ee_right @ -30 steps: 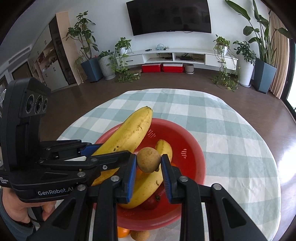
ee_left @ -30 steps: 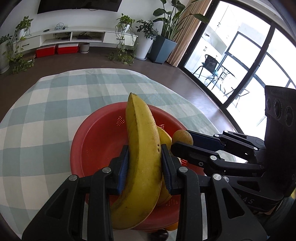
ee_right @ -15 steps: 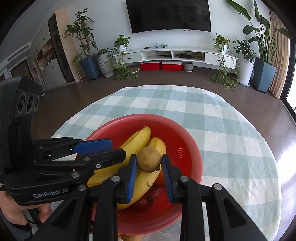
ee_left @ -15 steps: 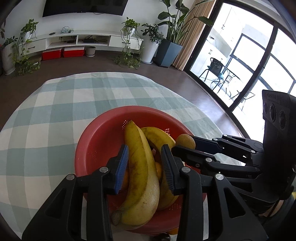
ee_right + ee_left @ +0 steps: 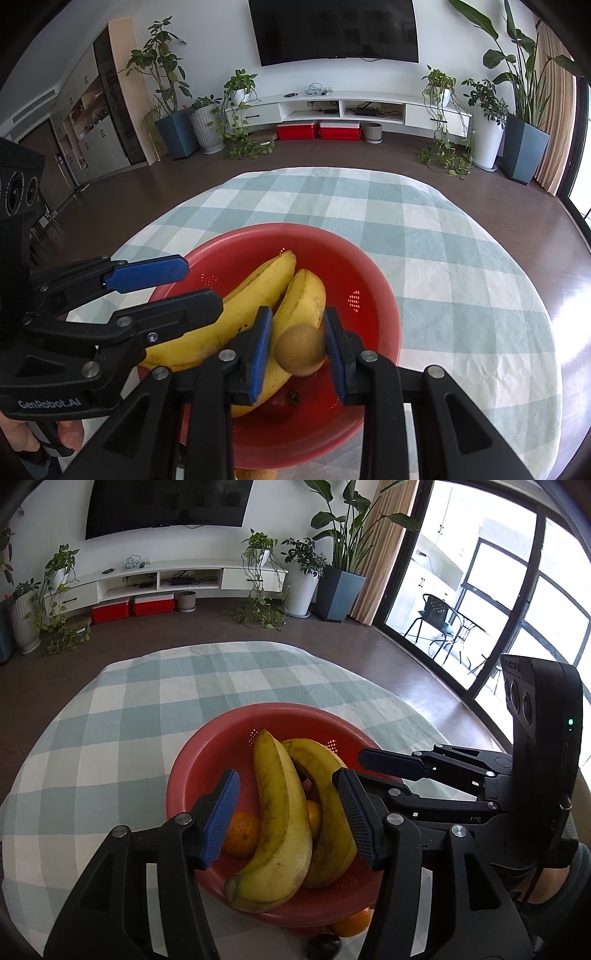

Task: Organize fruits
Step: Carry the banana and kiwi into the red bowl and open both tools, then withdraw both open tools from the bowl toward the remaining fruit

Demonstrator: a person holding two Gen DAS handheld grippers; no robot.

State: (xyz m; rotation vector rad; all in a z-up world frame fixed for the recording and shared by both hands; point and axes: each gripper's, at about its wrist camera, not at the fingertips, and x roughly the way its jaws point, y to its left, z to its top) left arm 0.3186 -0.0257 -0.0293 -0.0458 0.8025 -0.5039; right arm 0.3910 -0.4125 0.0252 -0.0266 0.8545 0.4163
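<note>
A red bowl (image 5: 258, 710) (image 5: 280, 229) sits on the checked tablecloth (image 5: 147, 701). In it lie two bananas, and the longer banana (image 5: 277, 812) rests between the pads of my left gripper (image 5: 285, 779) (image 5: 201, 282). Those jaws are opening and stand clear of it on both sides. Beside it is the second banana (image 5: 325, 775), with an orange (image 5: 240, 830) under them. My right gripper (image 5: 296, 314) (image 5: 365, 768) hangs over the bowl's near right side. Its jaws are opening around a small round brown fruit (image 5: 300, 349), which touches the right pad with a thin gap at the left.
A dark red fruit (image 5: 277, 406) lies on the bowl's floor. Outside the bowl's near rim are an orange (image 5: 351, 923), a dark fruit (image 5: 325, 947) and a brown fruit (image 5: 255, 474). A person's hand (image 5: 22, 435) holds the left gripper. Plants and a TV shelf stand far behind.
The left gripper lowered the long banana into the bowl and let go, its pads now wide apart. The right pads parted slightly and the brown fruit sits lower between them.
</note>
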